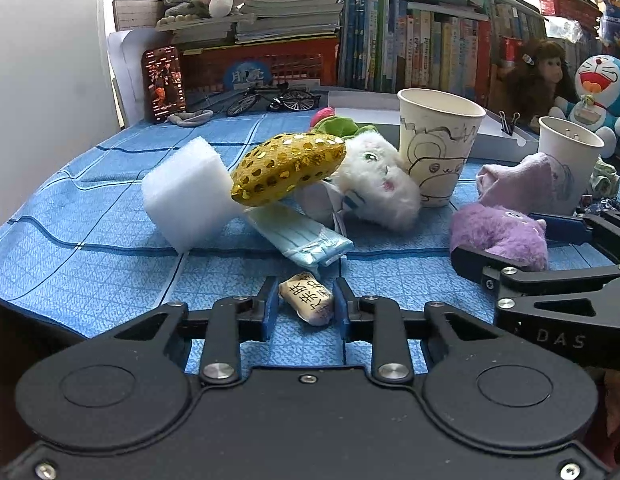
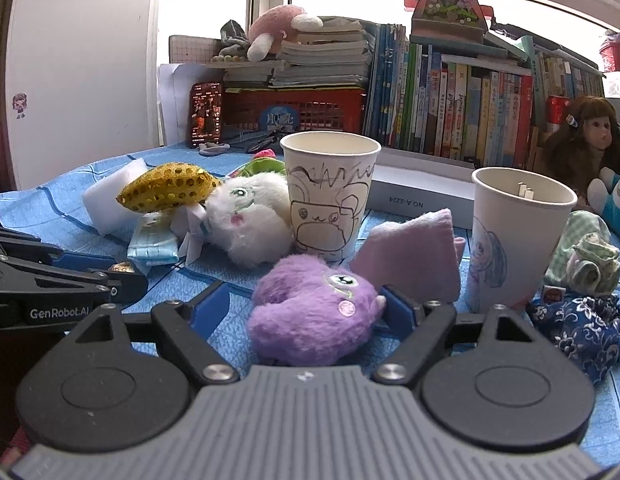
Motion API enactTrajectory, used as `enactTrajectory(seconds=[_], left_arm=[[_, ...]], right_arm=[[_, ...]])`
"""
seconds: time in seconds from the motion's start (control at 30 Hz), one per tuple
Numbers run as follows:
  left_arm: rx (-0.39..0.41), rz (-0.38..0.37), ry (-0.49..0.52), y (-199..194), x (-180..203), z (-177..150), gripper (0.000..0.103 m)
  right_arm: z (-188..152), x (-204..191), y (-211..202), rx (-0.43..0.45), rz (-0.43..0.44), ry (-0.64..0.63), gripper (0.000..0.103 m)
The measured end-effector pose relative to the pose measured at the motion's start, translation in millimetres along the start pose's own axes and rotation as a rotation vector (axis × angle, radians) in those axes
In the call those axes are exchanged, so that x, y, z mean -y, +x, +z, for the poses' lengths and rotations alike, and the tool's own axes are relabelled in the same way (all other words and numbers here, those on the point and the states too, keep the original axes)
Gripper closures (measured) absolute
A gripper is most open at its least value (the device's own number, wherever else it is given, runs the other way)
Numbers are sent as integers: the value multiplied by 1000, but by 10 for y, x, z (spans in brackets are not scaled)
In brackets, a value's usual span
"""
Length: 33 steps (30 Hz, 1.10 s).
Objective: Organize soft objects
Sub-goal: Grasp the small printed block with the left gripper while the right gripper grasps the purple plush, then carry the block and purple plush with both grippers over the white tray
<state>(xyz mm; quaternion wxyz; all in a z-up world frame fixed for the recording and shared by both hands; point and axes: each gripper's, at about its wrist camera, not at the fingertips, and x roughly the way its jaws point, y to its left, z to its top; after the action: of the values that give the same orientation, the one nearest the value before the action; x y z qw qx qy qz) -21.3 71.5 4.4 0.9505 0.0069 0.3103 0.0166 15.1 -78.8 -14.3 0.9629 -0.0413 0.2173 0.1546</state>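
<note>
My left gripper point(image 1: 306, 300) is closed on a small cream wrapped packet point(image 1: 308, 299) with printed characters, low over the blue cloth. My right gripper point(image 2: 310, 304) stands open around a purple plush toy point(image 2: 313, 316); the toy lies between the fingers, and the right finger touches it. The purple plush also shows in the left wrist view point(image 1: 497, 236). Behind lie a white plush point(image 2: 250, 220), a gold sequined pouch point(image 1: 286, 168), a white foam block point(image 1: 186, 192), a blue face mask point(image 1: 306, 236) and a pink cloth point(image 2: 409, 256).
Two drawn-on paper cups stand on the table point(image 1: 90, 240), one at the middle point(image 2: 329, 196) and one to the right point(image 2: 509, 236). A blue patterned cloth point(image 2: 581, 328) and a green checked cloth point(image 2: 585, 260) lie at the right. Books, a red crate, a phone and dolls line the back.
</note>
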Motion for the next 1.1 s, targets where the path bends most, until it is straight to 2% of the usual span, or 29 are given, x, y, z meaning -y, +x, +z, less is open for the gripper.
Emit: enactTrajectory(seconds=[0.17, 0.23, 0.33, 0.73, 1.1], left_arm=[[2, -10, 9, -13, 17, 2, 76], [3, -14, 15, -21, 31, 4, 77], [3, -29, 18, -34, 56, 12, 77], [71, -106, 68, -183, 270, 231, 77], [177, -187, 121, -331, 453, 779, 77]], right_arm=[[-3, 23, 25, -16, -13, 16, 24], [-9, 34, 34, -27, -17, 23, 34], [-19, 57, 18, -28, -10, 39, 37], [99, 154, -210, 24, 4, 84, 39], [448, 440, -520, 97, -3, 134, 39]])
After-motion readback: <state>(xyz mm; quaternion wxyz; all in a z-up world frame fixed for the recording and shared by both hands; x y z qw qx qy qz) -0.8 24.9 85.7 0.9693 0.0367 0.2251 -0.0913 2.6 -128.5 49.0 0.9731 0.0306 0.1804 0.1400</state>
